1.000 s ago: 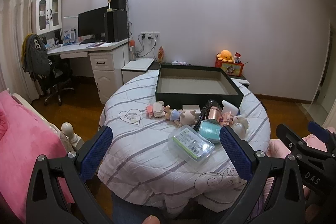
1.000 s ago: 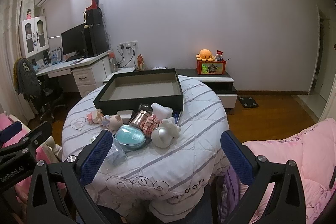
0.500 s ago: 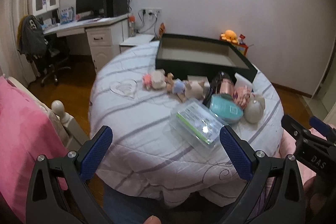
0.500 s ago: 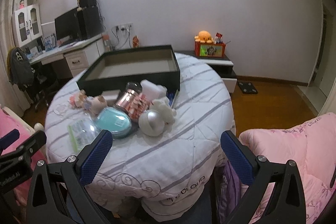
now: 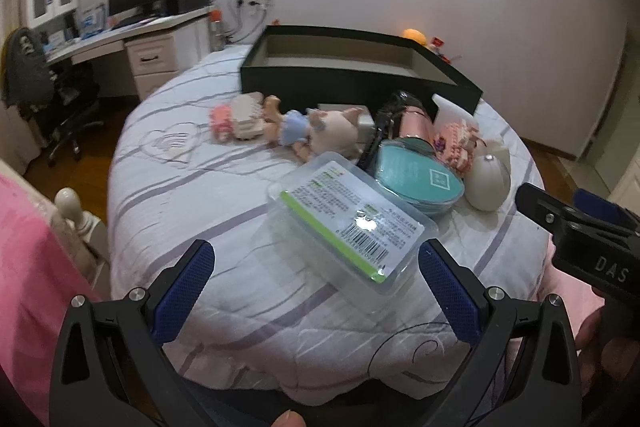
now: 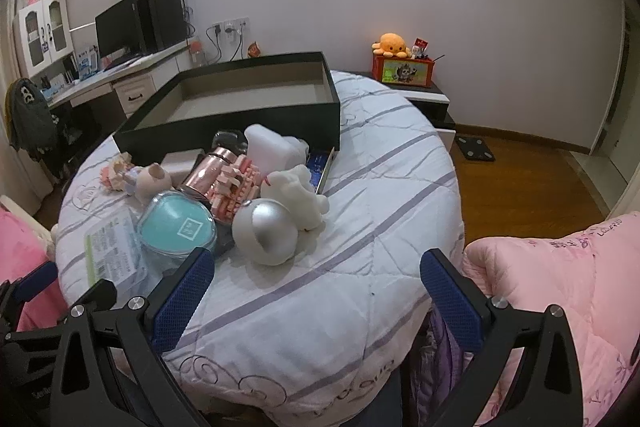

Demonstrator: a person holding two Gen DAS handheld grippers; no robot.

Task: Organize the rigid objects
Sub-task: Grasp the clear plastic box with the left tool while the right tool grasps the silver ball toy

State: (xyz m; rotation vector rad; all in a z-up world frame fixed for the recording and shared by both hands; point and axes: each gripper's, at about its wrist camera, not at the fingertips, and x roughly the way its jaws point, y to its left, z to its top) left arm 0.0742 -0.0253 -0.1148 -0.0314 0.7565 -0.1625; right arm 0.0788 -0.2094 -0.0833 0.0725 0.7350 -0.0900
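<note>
Clear plastic case (image 5: 347, 223) loomed nearer than a second before, lying just ahead of the wide-open left gripper (image 5: 316, 281); right gripper (image 6: 318, 283) also gaped empty; a pickup looked imminent

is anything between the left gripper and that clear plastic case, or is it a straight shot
Nothing visible blocks it. The left gripper is open, and the clear case lies just ahead of it on the quilt, nearest of the pile. The teal case and pig doll sit behind it, toward the box.
</note>
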